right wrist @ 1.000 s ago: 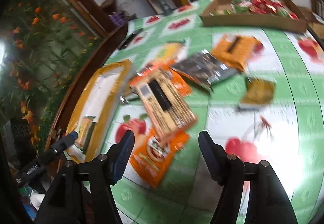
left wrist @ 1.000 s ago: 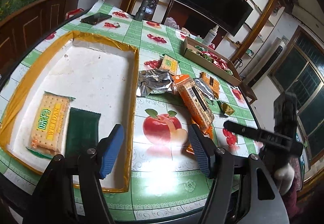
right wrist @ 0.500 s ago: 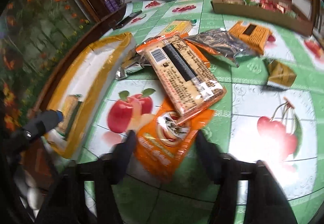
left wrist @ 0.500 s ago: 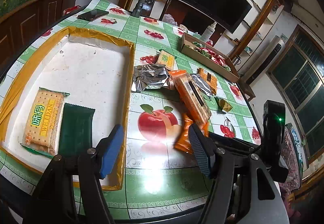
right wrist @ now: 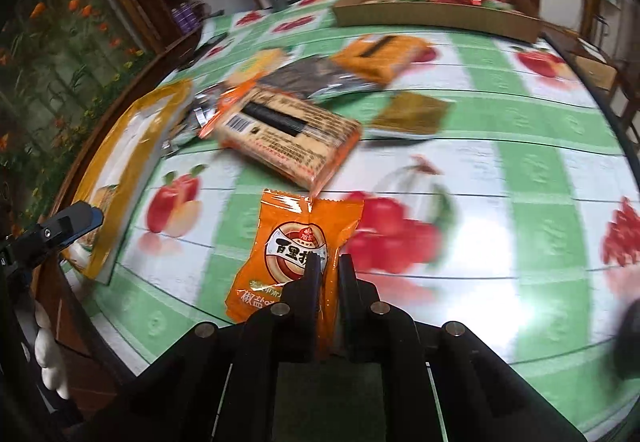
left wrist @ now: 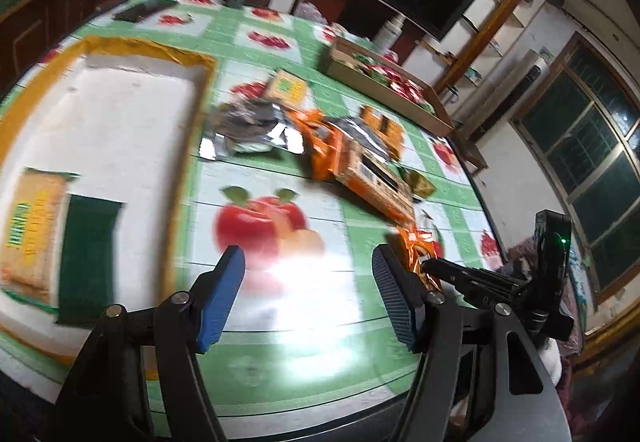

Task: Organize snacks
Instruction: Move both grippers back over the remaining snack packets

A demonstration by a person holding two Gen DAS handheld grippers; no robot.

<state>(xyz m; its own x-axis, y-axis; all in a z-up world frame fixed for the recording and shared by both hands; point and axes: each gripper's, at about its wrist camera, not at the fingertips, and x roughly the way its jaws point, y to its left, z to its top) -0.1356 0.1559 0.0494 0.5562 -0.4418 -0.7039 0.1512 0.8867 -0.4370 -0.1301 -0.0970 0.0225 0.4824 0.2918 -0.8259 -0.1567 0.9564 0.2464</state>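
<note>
My right gripper [right wrist: 329, 262] is shut on the near edge of an orange snack packet [right wrist: 296, 242] with a round label, lying on the fruit-print tablecloth; the packet also shows in the left wrist view [left wrist: 418, 248]. Beyond it lies a long orange biscuit pack [right wrist: 288, 138], a silver foil bag [right wrist: 320, 82] and other packets in a loose pile. My left gripper [left wrist: 306, 290] is open and empty above the cloth. A white tray with a yellow rim [left wrist: 120, 114] holds a biscuit pack [left wrist: 32, 230] and a dark green packet [left wrist: 86, 246].
A cardboard box [right wrist: 432, 12] of red and green sweets stands at the far side. A small olive packet [right wrist: 412, 114] lies right of the pile. A black phone [left wrist: 144, 8] lies at the far left. The table's front edge is near both grippers.
My right gripper has gone from open to shut on the orange packet's near edge. The left gripper's view has shifted slightly and blurred; it stays open.
</note>
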